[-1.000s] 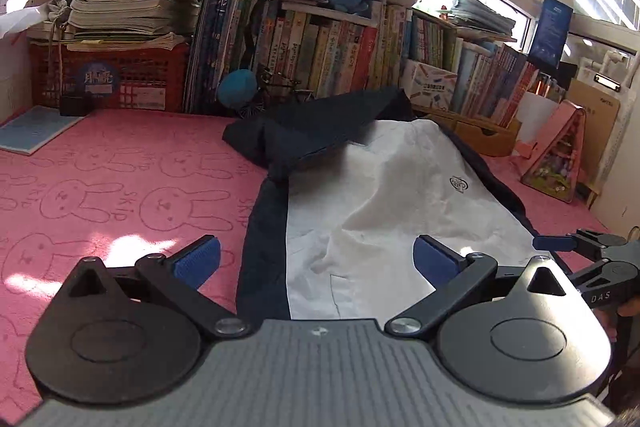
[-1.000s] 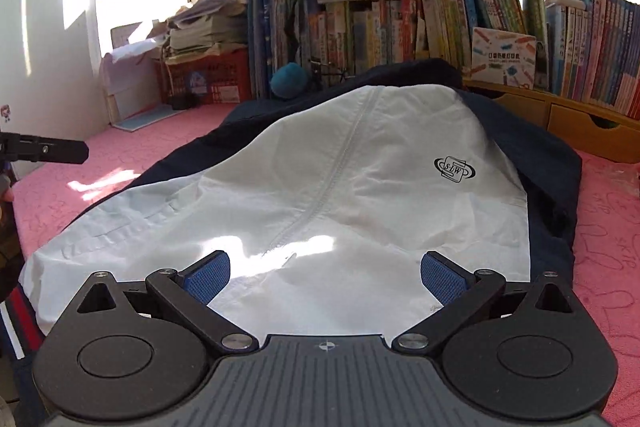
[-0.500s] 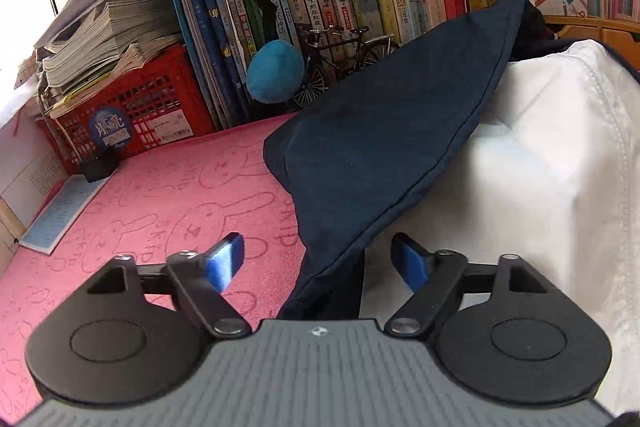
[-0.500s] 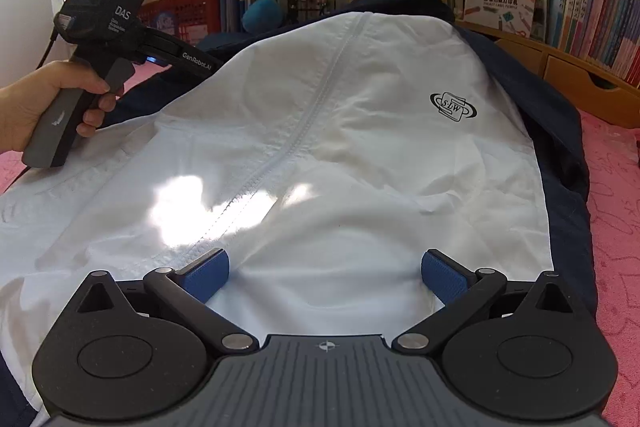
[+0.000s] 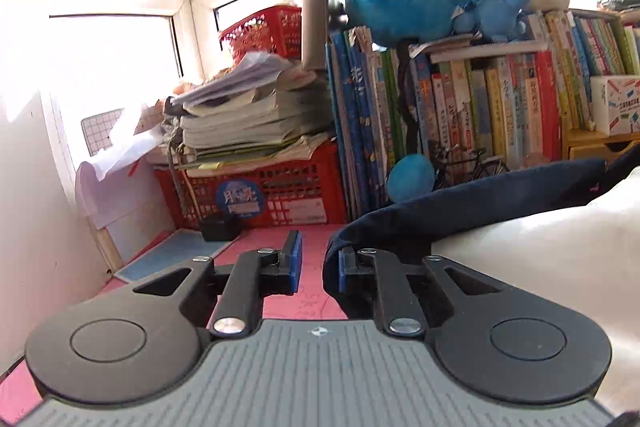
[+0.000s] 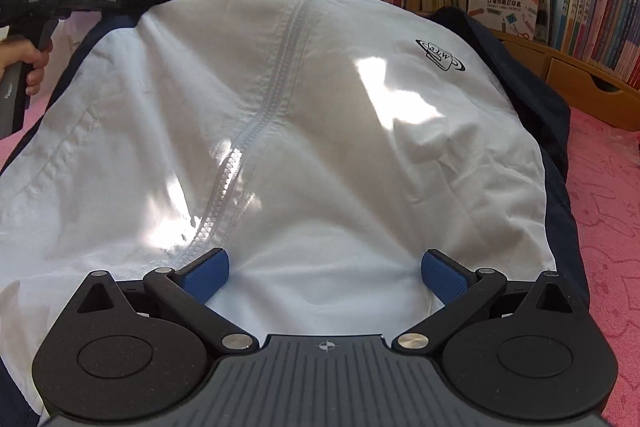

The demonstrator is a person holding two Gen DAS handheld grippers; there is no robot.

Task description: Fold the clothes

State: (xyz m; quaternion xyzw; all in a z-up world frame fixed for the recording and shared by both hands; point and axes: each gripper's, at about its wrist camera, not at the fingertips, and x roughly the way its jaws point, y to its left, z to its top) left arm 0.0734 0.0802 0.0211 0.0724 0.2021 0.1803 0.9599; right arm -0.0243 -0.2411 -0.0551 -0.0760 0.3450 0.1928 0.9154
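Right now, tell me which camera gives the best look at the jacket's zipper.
The right wrist view. There the zipper runs in full down the middle of the white jacket, from the collar toward the open right gripper. The left wrist view shows only the navy sleeve and a strip of white cloth; no zipper.

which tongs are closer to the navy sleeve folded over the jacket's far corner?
Left. The left tongs are at the navy sleeve, its edge against one pad. The right tongs hover wide open over the white front panel.
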